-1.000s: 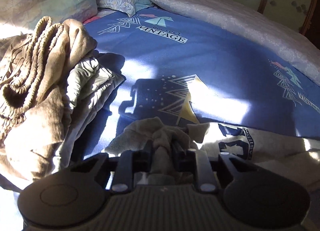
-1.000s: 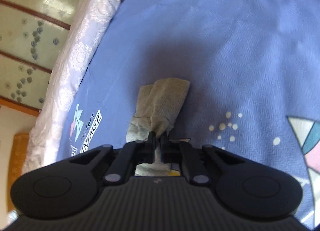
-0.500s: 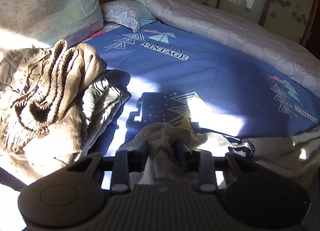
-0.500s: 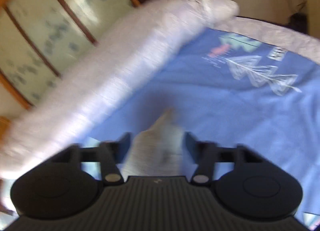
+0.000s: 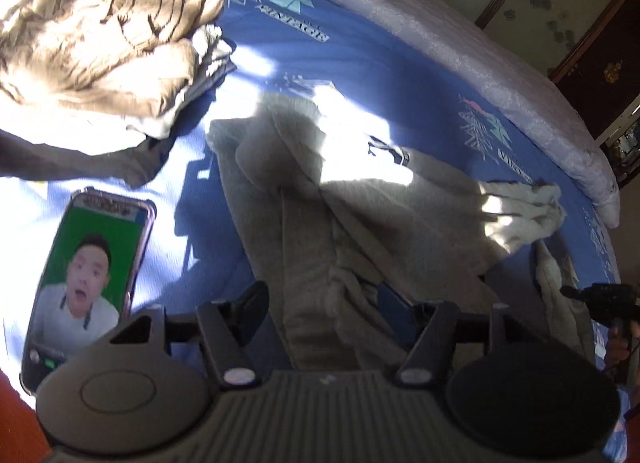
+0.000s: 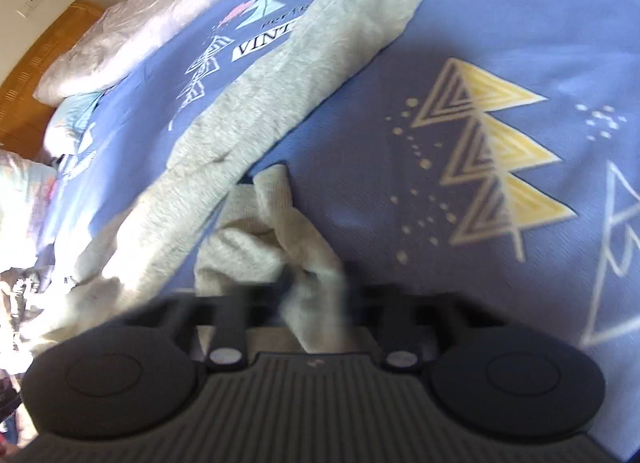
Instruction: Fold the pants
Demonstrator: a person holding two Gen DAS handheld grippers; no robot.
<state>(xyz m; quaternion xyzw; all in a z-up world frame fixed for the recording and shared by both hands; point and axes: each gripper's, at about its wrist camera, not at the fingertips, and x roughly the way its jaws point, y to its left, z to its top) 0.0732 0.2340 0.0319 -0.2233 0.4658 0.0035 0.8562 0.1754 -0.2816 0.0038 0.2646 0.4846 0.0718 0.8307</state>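
Grey fleece, soft and rumpled: the pants (image 5: 320,223) lie stretched across the blue printed bedsheet (image 5: 360,75). The left gripper (image 5: 320,299) hangs over them, its jaws just opened wide, cloth lying loose between the fingers without being pressed. The right gripper (image 6: 316,283), blurred, has its jaws shut on a bunched end of the pants (image 6: 256,231), whose long leg runs away in a lumpy roll. Beside the left gripper lies a glossy phone (image 5: 88,275) with a lit screen. Farther off sits a heap of tan clothes (image 5: 96,35), then a pale quilted duvet (image 5: 460,43) along the bed's far edge.
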